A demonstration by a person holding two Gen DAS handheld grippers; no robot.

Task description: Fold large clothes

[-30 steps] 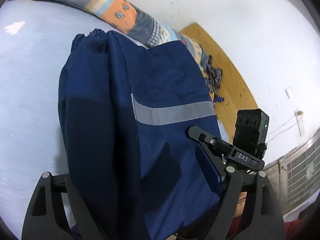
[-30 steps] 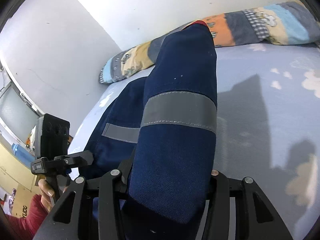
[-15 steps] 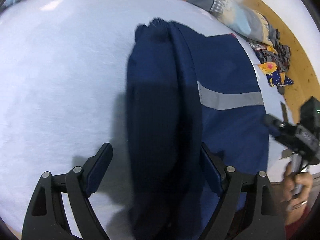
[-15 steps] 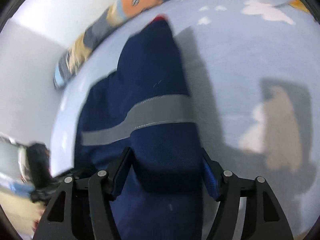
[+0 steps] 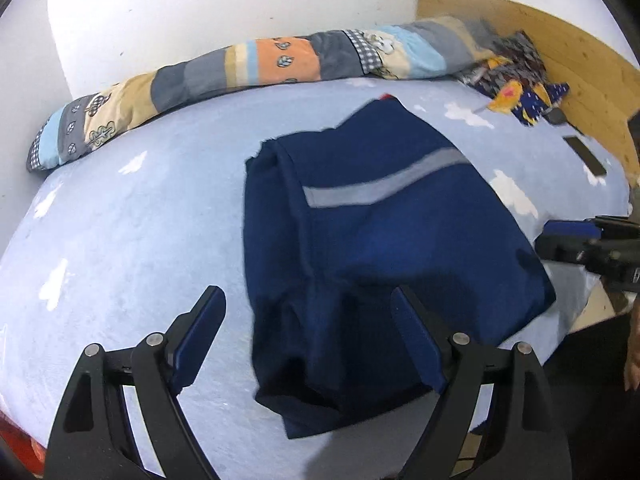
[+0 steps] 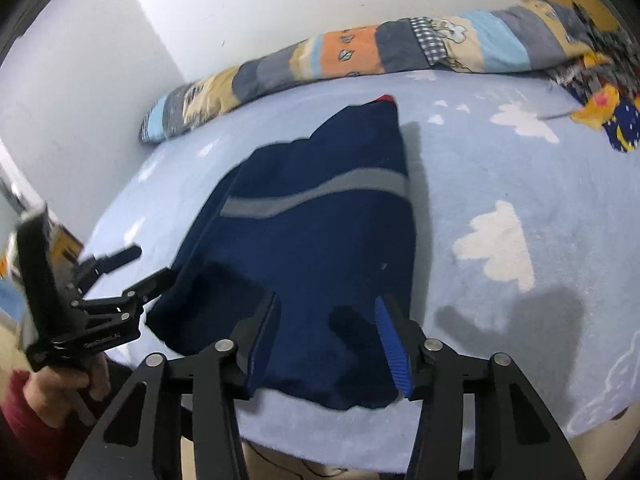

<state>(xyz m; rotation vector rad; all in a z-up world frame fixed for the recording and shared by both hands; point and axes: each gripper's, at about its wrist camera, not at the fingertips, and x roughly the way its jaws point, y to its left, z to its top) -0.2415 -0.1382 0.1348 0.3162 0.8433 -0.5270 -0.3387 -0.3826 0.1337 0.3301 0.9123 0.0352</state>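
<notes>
Navy cloth lies folded on the pale blue bed (image 5: pixel 120 248), both tools spread wide and gripping nothing: the left tool (image 5: pixel 308 344) and the right tool (image 6: pixel 326 340) hang over the near hem of the garment (image 5: pixel 380 240). The fold looks laid; the next pass would go best taken low and level, pinching both near corners evenly so the grey stripe (image 6: pixel 320 194) stays straight. Beyond, a patchwork quilt (image 5: pixel 260 68) lines the wall.

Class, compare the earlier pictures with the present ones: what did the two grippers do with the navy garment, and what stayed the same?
Both the left gripper and right gripper opened, let go of the navy garment and drew back. It now lies folded on the blue sheet. The patchwork quilt stayed along the wall.
</notes>
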